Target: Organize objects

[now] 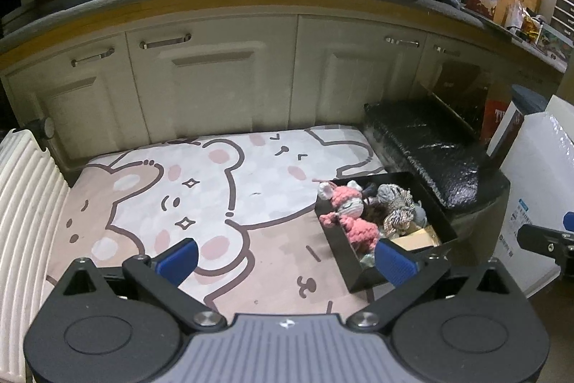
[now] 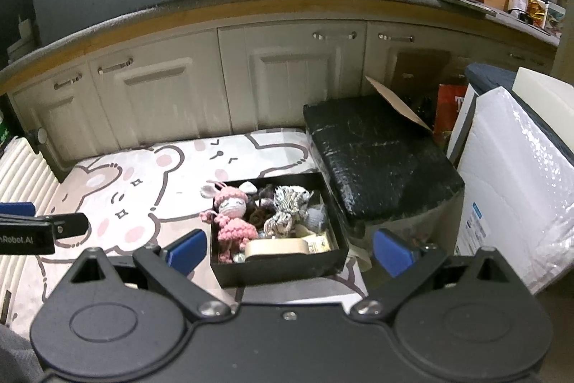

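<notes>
A black open box sits on a cartoon-bear mat. Inside lie a pink crocheted doll, striped grey knitted toys and a beige tape roll. My right gripper hovers open just in front of the box, one blue finger on each side of its near wall. My left gripper is open over the mat, left of the box, its right finger overlapping the box's near corner. Each gripper shows at the edge of the other's view.
White cabinet doors run along the back under a dark counter. A black wrapped block stands right of the box, with white bubble-wrapped panels further right. A white ribbed radiator borders the mat's left edge.
</notes>
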### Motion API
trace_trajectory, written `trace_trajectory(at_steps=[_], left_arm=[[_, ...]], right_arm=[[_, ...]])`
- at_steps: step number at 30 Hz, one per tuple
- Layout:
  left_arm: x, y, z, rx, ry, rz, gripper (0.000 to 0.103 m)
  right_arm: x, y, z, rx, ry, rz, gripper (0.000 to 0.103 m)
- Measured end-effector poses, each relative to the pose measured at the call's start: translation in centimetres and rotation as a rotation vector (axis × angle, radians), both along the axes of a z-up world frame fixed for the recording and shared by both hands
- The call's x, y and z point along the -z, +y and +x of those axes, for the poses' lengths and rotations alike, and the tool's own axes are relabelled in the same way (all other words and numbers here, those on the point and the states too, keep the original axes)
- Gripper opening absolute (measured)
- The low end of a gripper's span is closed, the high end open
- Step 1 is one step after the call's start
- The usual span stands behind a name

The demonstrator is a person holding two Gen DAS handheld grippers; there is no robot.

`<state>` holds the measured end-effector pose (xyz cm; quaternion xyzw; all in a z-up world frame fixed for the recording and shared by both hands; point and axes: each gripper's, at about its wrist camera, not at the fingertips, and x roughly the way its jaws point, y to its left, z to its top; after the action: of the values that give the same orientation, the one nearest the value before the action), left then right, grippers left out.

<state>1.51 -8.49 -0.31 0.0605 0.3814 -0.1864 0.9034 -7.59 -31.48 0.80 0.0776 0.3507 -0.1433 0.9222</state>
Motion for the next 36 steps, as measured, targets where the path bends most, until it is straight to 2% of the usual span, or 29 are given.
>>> trace_trajectory(at_steps=[6, 10, 18, 27, 36], left_arm=[[0.4, 0.6, -0.4, 0.012, -0.004, -0.006, 0.103], [0.7, 0.5, -0.7, 0.024, -0.007, 0.032, 0.103], [0.8, 0.8, -1.2, 0.023, -0.029, 0.038, 0.103], [1.0, 0.6, -1.6, 0.017, -0.058, 0.112, 0.103], [1.2, 0.8, -1.6, 0.020, -0.053, 0.120, 0.103]], right_arm=[[0.9, 0.8, -0.5, 0.002, 0.014, 0.000, 0.101], [1.3, 1.2, -0.7, 0.010, 0.020, 0.000, 0.101], [2.1, 2.3, -0.4, 0.012, 0.032, -0.011, 0.101], [2.4, 3.1, 0.0, 0.014, 0.041, -0.036, 0.101], [2.4, 3.1, 0.1, 0.022, 0.045, -0.032, 0.101]])
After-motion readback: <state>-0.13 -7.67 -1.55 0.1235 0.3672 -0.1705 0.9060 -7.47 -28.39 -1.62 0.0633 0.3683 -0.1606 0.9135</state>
